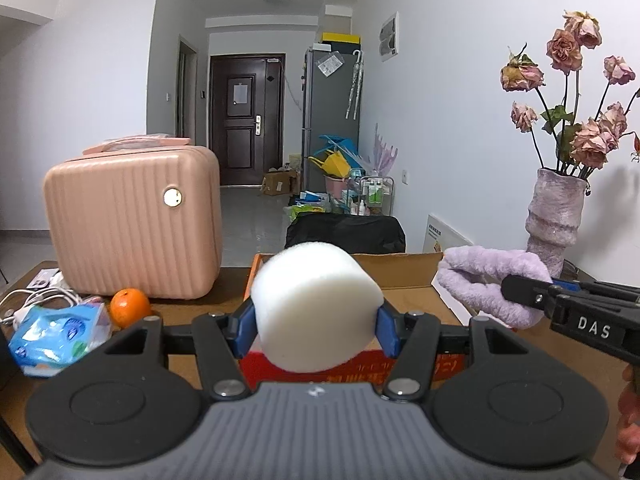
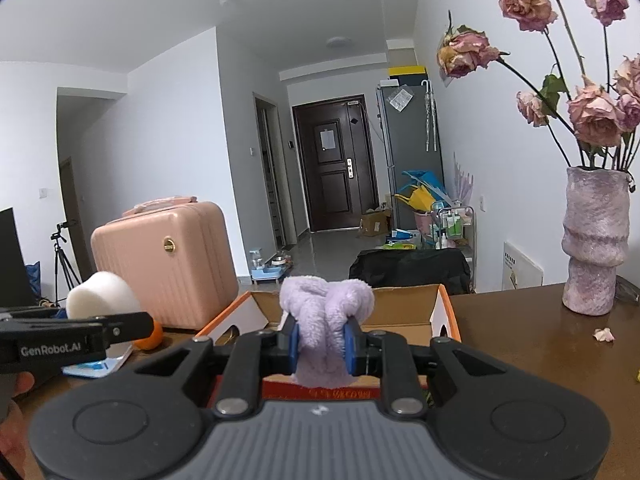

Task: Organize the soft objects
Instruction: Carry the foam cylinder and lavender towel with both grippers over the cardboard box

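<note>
My left gripper [image 1: 316, 330] is shut on a white foam sponge [image 1: 316, 308] and holds it above the near edge of an open cardboard box [image 1: 404, 276]. My right gripper [image 2: 322, 346] is shut on a fluffy lilac cloth [image 2: 326, 312] and holds it above the same box [image 2: 404, 306]. In the left wrist view the lilac cloth [image 1: 492, 284] hangs from the right gripper [image 1: 516, 292] over the box's right side. In the right wrist view the sponge [image 2: 102, 294] sits in the left gripper [image 2: 132, 326] at the far left.
A pink hard case [image 1: 136, 224] stands at the back left of the brown table [image 2: 532, 356]. An orange [image 1: 130, 307], a blue tissue pack [image 1: 60, 332] and white cables [image 1: 36, 300] lie left of the box. A vase of dried roses [image 2: 596, 240] stands at the right.
</note>
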